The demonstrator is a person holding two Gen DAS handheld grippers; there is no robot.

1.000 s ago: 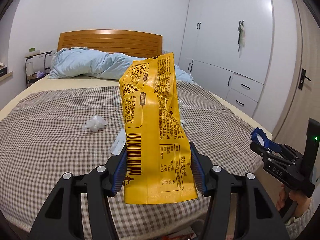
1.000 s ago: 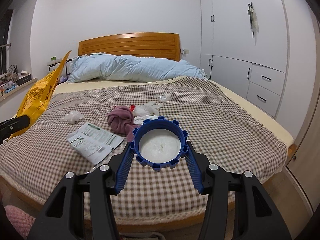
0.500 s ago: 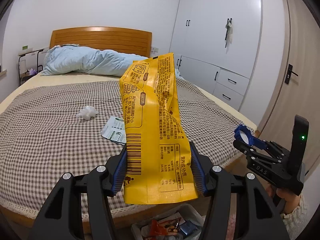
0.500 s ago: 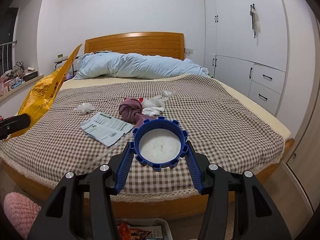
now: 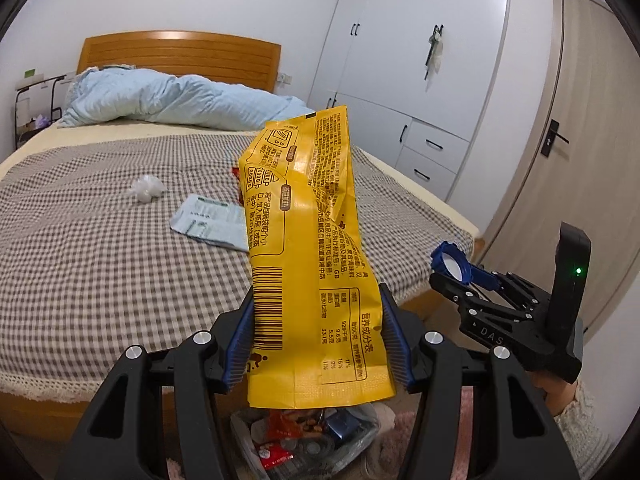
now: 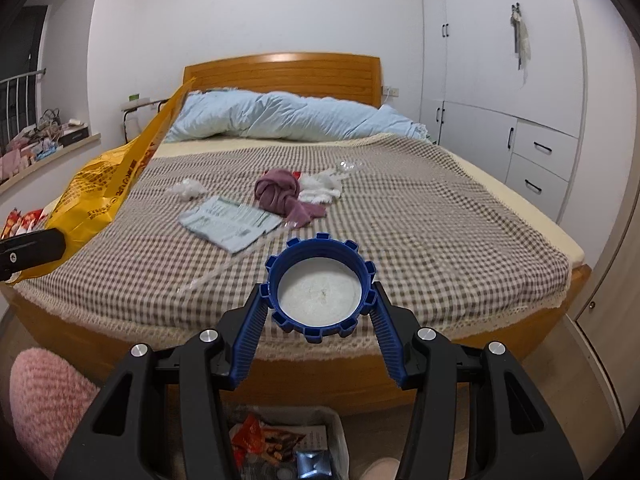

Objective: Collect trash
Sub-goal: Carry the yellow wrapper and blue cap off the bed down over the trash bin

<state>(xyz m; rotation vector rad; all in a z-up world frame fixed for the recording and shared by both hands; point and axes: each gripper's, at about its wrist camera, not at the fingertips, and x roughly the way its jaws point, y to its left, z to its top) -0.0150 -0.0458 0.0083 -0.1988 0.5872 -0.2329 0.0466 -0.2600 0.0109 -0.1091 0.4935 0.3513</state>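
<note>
Two grippers, each loaded. The left gripper [image 5: 316, 344] clamps an upright yellow snack wrapper [image 5: 308, 248] between its blue pads; the right gripper [image 6: 318, 312] pinches a blue ridged cap [image 6: 320, 292], hollow side facing the camera. At 6 o'clock below both sits the trash bin [image 6: 336, 436]; the checked bed [image 6: 420, 232] lies at 12 o'clock.

A home bedroom. Ahead of the tool stands a double bed [image 6: 400, 240] with a wooden headboard [image 6: 280, 74], a checked bedspread and a rumpled pale blue duvet [image 6: 288, 120]. White fitted wardrobes [image 6: 500, 60] line the wall to its right, beside a wooden door [image 5: 560, 160].
</note>
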